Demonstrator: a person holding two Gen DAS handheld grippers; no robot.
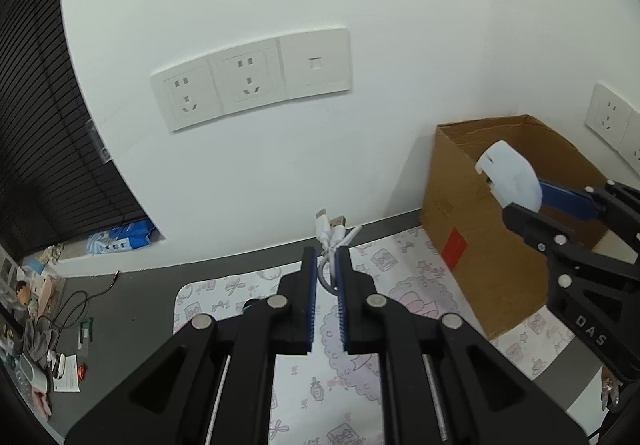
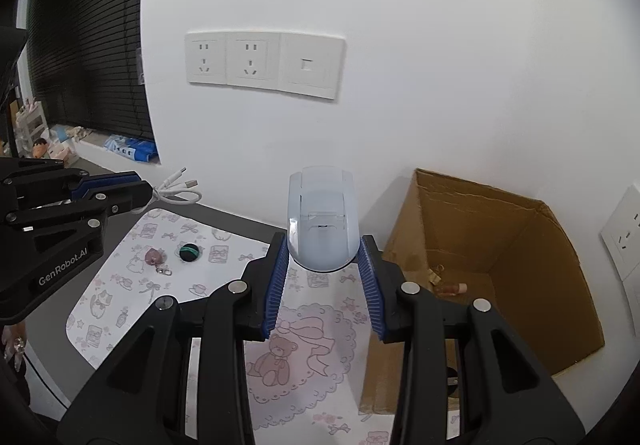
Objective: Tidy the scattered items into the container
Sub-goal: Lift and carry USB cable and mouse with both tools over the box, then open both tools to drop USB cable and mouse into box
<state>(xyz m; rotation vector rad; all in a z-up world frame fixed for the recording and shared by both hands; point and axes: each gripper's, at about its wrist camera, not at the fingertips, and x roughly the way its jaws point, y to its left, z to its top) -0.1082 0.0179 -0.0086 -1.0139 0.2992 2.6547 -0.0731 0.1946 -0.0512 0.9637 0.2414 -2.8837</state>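
While open, box (image 2: 500, 229) with trinkets (image 2: 452, 288)

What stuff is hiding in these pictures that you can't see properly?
- Box inside: the right wrist view shows only small bits on its floor, too small to name; its near wall and the right gripper hide the rest.
- Cable: in the left wrist view, its lower part is hidden between the left gripper fingers.
- Mouse: its bottom end is hidden behind the fingers.
- Charm and the round black thing: too small to identify.
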